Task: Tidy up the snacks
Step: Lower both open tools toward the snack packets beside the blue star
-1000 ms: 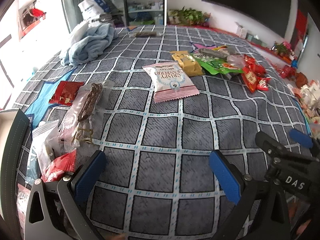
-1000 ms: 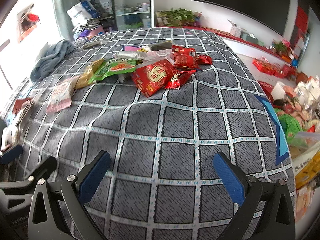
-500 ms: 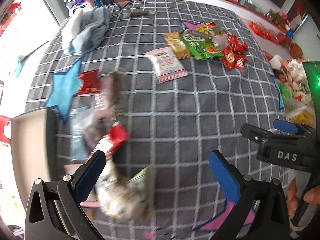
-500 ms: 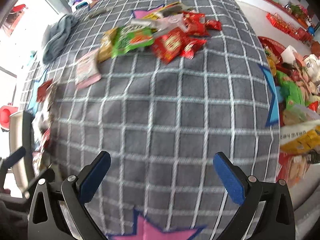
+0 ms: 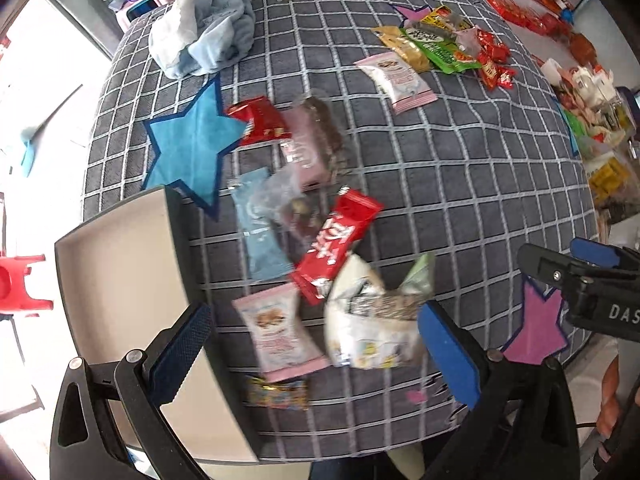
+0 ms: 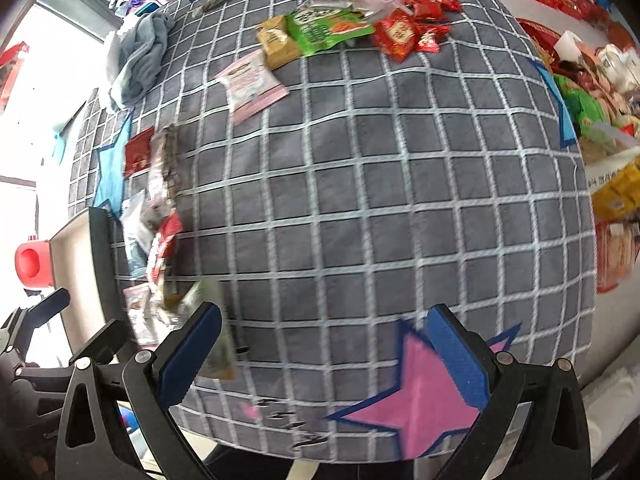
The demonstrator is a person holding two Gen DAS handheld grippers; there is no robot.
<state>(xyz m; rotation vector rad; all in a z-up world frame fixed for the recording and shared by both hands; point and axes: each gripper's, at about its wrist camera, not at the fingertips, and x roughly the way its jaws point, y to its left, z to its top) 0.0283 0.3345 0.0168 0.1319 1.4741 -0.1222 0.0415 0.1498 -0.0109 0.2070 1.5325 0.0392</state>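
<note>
Left of the left tongs lies an open box, its dark rim by the left finger; these tongs gape wide, gripping nothing; between and ahead of their fingers sits a blurred heap of snacks: a pink pack, a white bag, a red bar; the right tongs are spread wide and empty over the checked cloth; a second pile lies far ahead of them.
</note>
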